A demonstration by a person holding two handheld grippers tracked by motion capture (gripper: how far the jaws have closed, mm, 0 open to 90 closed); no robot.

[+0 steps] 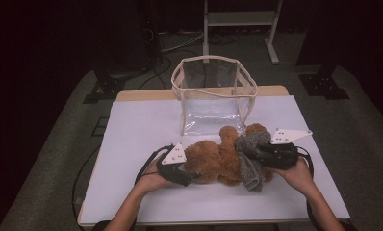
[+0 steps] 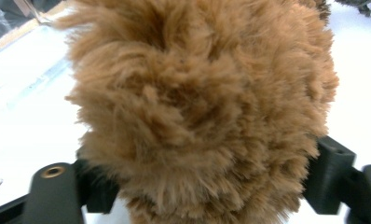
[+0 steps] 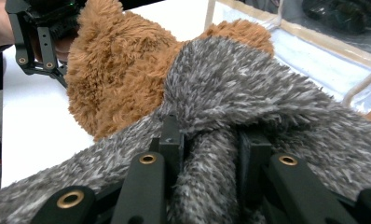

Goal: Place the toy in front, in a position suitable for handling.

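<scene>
A brown teddy bear [image 1: 213, 161] lies on its side on the white table top [image 1: 141, 130], with a grey fuzzy scarf [image 1: 249, 154] around its neck. My left gripper [image 1: 192, 175] is at the bear's left end. In the left gripper view its jaws press into the fur of the bear [image 2: 197, 93] from both sides. My right gripper [image 1: 257, 156] comes in from the right. In the right gripper view its jaws are shut on a strand of the scarf [image 3: 249, 84], with the bear's head [image 3: 113, 79] beyond it. The left gripper [image 3: 39, 37] shows farther off.
A clear plastic bag with beige trim [image 1: 213, 91] stands open at the back of the table, just behind the bear. A metal frame [image 1: 240, 21] and cables lie on the floor beyond. The table's left half is bare white surface.
</scene>
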